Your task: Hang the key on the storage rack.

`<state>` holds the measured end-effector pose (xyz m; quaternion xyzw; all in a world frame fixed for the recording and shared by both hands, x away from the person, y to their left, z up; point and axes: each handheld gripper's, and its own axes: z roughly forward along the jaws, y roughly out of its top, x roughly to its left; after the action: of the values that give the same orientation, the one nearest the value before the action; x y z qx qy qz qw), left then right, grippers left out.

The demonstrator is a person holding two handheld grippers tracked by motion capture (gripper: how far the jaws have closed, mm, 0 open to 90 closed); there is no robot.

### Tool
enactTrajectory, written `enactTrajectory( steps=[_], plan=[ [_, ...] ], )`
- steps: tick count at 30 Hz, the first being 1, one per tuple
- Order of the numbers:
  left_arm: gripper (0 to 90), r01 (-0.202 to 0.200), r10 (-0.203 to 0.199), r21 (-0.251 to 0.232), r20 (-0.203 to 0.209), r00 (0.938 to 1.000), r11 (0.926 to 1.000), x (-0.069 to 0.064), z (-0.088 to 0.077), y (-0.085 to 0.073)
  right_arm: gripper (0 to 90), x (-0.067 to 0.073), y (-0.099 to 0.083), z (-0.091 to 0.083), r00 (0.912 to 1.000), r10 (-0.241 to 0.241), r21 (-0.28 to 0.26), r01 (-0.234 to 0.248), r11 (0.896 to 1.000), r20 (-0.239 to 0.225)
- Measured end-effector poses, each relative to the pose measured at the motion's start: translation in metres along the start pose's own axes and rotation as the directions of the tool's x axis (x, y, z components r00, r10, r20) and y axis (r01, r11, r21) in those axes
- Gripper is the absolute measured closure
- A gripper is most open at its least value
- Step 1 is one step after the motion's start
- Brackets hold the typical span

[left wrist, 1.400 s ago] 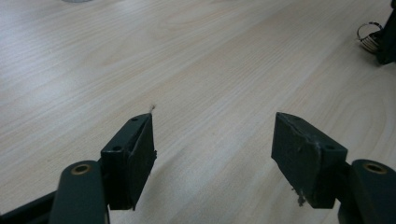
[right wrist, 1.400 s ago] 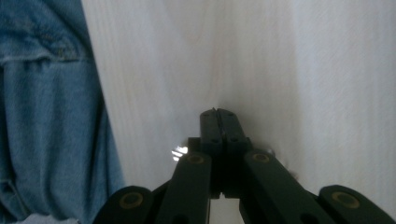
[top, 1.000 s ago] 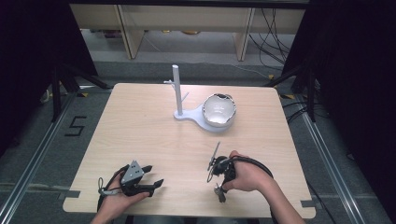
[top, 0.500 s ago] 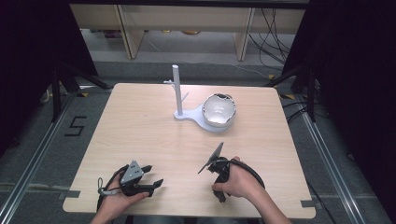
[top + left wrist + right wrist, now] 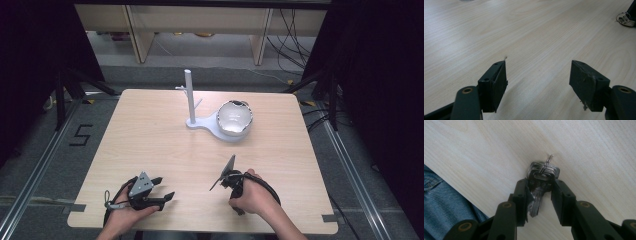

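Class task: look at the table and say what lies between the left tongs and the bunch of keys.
Bare wood: the left gripper view shows nothing between the left tongs and the bunch of keys.

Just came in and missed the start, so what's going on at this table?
A person sits at the light wooden table with a hand-held tool in each hand. The right tool has just been closing its jaws around a bunch of silver metal keys on a ring near the table's front edge. The left tool rests open with nothing between its jaws. Farther back stands a white stand with an upright post and a shiny round bowl on its base.
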<state>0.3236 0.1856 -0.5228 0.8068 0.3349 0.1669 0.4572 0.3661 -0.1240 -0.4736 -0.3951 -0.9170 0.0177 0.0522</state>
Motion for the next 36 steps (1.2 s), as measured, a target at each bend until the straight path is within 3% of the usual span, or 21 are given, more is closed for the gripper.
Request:
enactTrajectory(
  steps=[5, 6, 9, 12, 13, 16, 19, 21, 24, 25, 27, 35, 36],
  plan=[
    [29.4, 0.0, 0.0, 0.0, -0.001, 1.0, 1.0, 0.0001, 0.0, -0.0001, 67.2, -0.0024, -0.0019, 0.0, 0.9999, 0.006, 0.011, -0.006, 1.0, -0.014],
    [29.4, 0.0, 0.0, 0.0, 0.0, 1.0, 1.0, 0.0001, 0.0, -0.0001, 66.2, -0.0029, -0.0022, 0.0004, 0.9999, -0.011, 0.008, 0.011, 1.0, -0.01],
    [29.4, 0.0, 0.0, 0.0, 0.0, 1.0, 1.0, 0.0, 0.0002, -0.0001, 56.9, -0.001, -0.0012, 0.0012, 0.9994, 0.024, 0.0, -0.024, 1.0, -0.025],
    [29.4, 0.0, 0.0, 0.0, 0.0, 1.0, 1.0, 0.0, 0.0001, -0.0001, 56.9, -0.0004, -0.0011, 0.0017, 1.0, 0.005, 0.011, -0.005, 1.0, -0.005],
    [29.4, 0.002, -0.002, -0.001, 0.0, 1.0, 1.0, -0.0001, 0.0, -0.0002, 56.1, 0.0022, -0.0006, 0.0014, 0.999, 0.043, 0.029, -0.043, 0.999, 0.008],
    [29.4, 0.001, -0.001, 0.0, 0.001, 1.0, 1.0, -0.0001, -0.0001, -0.0003, 54.2, 0.0027, -0.0004, 0.0021, 0.998, 0.06, 0.035, -0.06, 0.998, 0.019],
    [29.4, 0.002, -0.002, -0.001, 0.001, 1.0, 1.0, 0.0001, -0.0002, -0.0004, 55.2, 0.0021, -0.0004, 0.0019, 0.998, 0.061, 0.043, -0.061, 0.997, 0.016],
    [29.4, 0.001, -0.001, -0.001, 0.002, 1.0, 1.0, 0.0002, -0.0003, -0.0004, 55.2, 0.0033, -0.0007, 0.0018, 0.9957, 0.087, 0.047, -0.088, 0.995, 0.033],
    [29.4, 0.001, -0.001, -0.001, 0.002, 1.0, 1.0, 0.0003, -0.0004, -0.0005, 54.9, 0.001, -0.0015, 0.0006, 0.9966, 0.07, 0.033, -0.071, 0.997, 0.043],
    [29.4, 0.001, -0.001, -0.002, 0.001, 1.0, 1.0, 0.0003, -0.0003, -0.0004, 54.9, -0.0005, -0.0025, -0.0022, 0.9968, 0.078, 0.031, -0.078, 0.996, 0.02],
    [29.4, 0.0, 0.0, -0.001, 0.002, 1.0, 1.0, 0.0001, -0.0003, -0.0002, 55.2, 0.0, -0.0034, -0.0024, 0.994, 0.103, 0.032, -0.104, 0.994, 0.036],
    [29.4, 0.0, 0.0, 0.003, 0.001, 1.0, 1.0, -0.0001, -0.0005, -0.0002, 57.8, 0.0013, -0.0018, 0.0038, 0.9951, 0.096, 0.04, -0.097, 0.995, 0.026],
    [29.4, 0.001, -0.001, -0.001, 0.004, 1.0, 1.0, -0.0001, 0.0, -0.0004, 57.7, 0.0029, -0.0015, 0.0039, 0.9935, 0.113, 0.041, -0.114, 0.993, 0.012]
  ],
)
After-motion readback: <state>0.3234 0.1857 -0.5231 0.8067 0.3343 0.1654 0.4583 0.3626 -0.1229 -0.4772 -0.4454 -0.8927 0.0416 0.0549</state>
